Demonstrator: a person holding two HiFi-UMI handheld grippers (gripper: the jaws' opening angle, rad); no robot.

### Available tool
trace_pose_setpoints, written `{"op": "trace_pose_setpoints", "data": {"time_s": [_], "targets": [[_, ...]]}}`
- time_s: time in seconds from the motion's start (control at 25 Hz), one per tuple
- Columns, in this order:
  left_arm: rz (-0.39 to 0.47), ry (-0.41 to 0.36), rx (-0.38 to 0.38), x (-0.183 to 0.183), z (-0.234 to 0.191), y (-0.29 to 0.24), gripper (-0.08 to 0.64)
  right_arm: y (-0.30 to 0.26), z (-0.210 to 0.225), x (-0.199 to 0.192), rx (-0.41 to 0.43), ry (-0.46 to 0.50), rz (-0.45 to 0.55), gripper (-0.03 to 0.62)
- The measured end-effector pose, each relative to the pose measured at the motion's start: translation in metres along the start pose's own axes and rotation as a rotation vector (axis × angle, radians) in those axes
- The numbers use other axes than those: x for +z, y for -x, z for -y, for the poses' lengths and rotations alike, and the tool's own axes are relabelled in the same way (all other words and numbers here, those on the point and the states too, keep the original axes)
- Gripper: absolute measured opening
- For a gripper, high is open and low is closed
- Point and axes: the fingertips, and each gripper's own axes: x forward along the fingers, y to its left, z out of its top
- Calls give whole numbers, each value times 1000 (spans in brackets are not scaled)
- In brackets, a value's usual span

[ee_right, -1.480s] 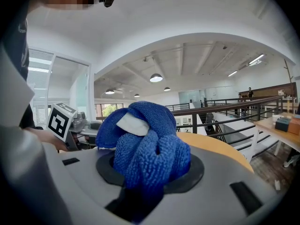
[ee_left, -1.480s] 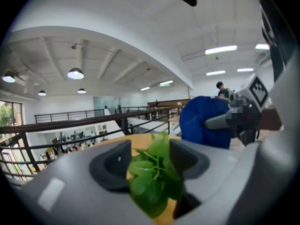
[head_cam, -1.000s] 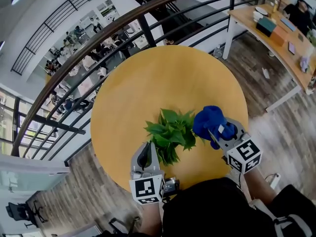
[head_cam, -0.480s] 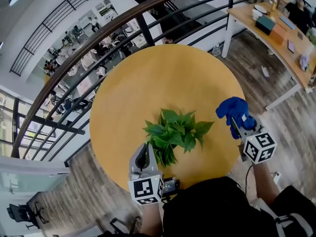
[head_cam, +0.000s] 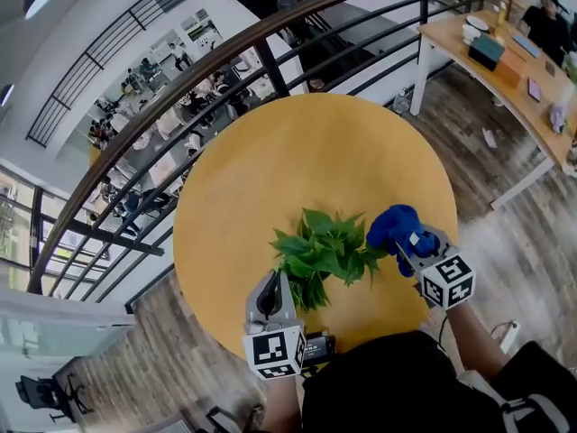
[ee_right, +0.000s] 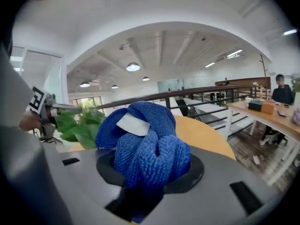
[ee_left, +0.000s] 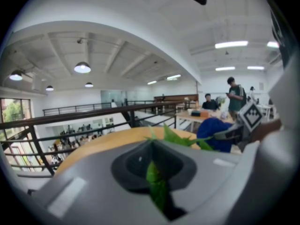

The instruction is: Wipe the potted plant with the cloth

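The potted plant (head_cam: 325, 255), a bunch of green leaves, stands near the front of the round yellow table (head_cam: 270, 170). My left gripper (head_cam: 269, 289) sits at the plant's near left side. It is shut on one green leaf (ee_left: 154, 186), which runs down between its jaws. My right gripper (head_cam: 407, 242) is shut on a bunched blue cloth (head_cam: 398, 228) with a white label (ee_right: 132, 124). The cloth is at the plant's right edge, against the outer leaves. In the left gripper view the cloth (ee_left: 214, 134) shows just behind the leaves (ee_left: 180, 137).
A dark metal railing (head_cam: 225, 61) curves behind the table, with a lower floor beyond it. A long wooden desk (head_cam: 514, 79) with boxes stands at the right, a person (head_cam: 550, 16) seated at it. Wooden floor surrounds the table.
My right gripper swung the cloth out to the right, away from the leaves, then came back down to the plant's right edge. The left gripper stayed where it was.
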Motion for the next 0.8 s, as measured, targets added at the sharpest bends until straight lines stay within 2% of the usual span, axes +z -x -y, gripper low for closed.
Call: {"op": "trace_pose_setpoints", "data": {"time_s": [0.16,0.24,0.28,0.4,0.52,0.6,0.68,0.8], "targets": [[-1,-1,-2,-1,0,0,2,-4,54,-57,-168,-46,-155,158],[2,3,-3,-1,0,0,2,3,66,-54,-204,-41,-152,158],[4,5,-4,0,0,0,2,9,66,-42,-206,-38,-118,158],[8,3,-9,1,3,0,2,29,45,20,-138,-21,67,158],[10,-6,-9,2,3,0,2,42,-1,76,4,30,204,158],[10,-9,-9,3,4,0,2,42,-30,88,95,46,217,158],[8,-10,-9,1,5,0,2,36,-52,78,156,56,189,158],[3,-17,-4,1,4,1,2,21,-65,44,176,88,110,158]]}}
